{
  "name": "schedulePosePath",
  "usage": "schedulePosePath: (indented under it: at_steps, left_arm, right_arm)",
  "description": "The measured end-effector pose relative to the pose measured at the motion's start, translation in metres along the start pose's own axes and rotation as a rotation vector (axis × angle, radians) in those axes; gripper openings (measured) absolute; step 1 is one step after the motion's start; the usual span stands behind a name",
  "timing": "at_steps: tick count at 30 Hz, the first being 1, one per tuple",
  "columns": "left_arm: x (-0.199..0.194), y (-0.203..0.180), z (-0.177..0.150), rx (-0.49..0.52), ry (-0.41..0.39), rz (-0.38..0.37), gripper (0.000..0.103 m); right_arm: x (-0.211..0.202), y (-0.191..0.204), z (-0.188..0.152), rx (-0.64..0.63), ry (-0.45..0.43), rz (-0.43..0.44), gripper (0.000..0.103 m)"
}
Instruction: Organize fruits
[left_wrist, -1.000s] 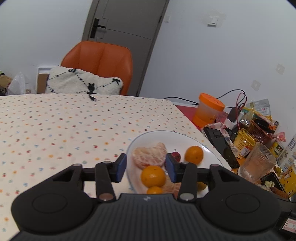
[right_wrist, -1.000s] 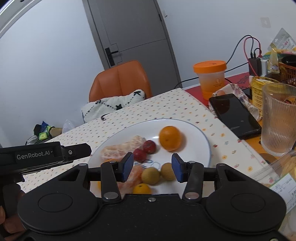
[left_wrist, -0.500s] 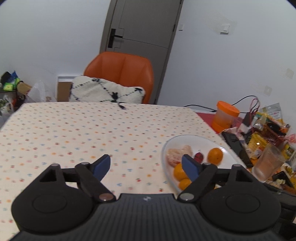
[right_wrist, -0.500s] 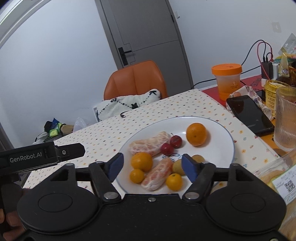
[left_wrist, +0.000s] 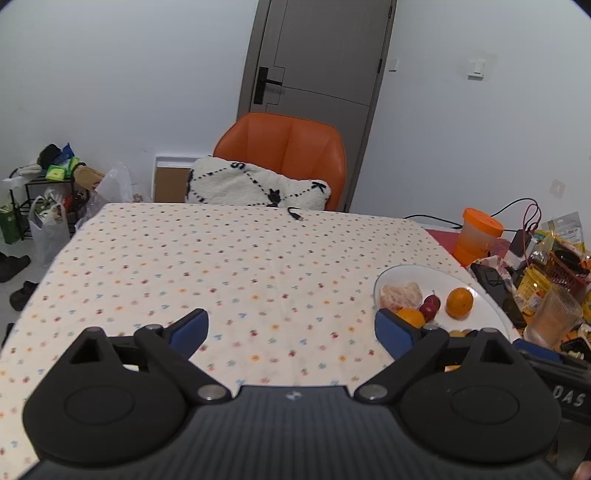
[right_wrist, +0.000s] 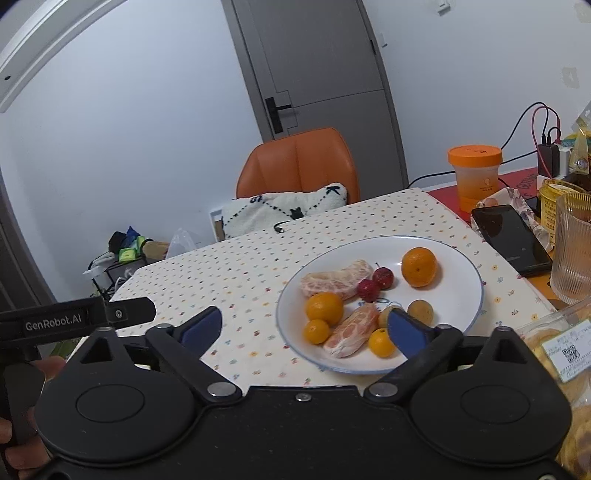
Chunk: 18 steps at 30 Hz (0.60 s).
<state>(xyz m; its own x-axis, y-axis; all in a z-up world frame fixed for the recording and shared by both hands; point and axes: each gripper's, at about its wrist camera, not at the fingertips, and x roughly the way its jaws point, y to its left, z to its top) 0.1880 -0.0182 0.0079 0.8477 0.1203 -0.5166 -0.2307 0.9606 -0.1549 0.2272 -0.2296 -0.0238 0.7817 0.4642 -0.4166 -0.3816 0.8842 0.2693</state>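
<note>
Claws: left (left_wrist: 291, 330), right (right_wrist: 304, 325) wide, empty | plate (right_wrist: 458, 317): 4 oranges, 2 cherries

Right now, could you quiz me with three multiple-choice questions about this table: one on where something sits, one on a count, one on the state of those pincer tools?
1. Where is the black phone?
A. on the plate
B. on the table beside the plate, on the side nearer the ribbed glass
C. on the chair

2. How many small red fruits lie on the plate?
A. two
B. five
C. none

3. How do the jaws of the right gripper stand?
A. shut on an orange
B. shut and empty
C. spread open, holding nothing

Answers: 1 B, the phone lies off the rim near the ribbed glass; 2 A, a pair sits between the peeled segment and the big orange; 3 C, its blue pads are wide apart, as are the left gripper pads.
</note>
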Motion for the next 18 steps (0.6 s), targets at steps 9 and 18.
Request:
schedulePosePath:
  at_steps: [9, 18]
  left_arm:
    - [-0.031, 0.014, -0.008, 0.005, -0.013, 0.008, 0.103]
    - [-0.063, 0.031, -0.012, 0.013, -0.032, 0.046, 0.103]
  right_arm:
    - [-0.023, 0.015, -0.005, -0.032, 0.005, 0.016, 0.103]
    - [-0.044, 0.025, -0.009, -0.045, 0.013, 0.043, 0.103]
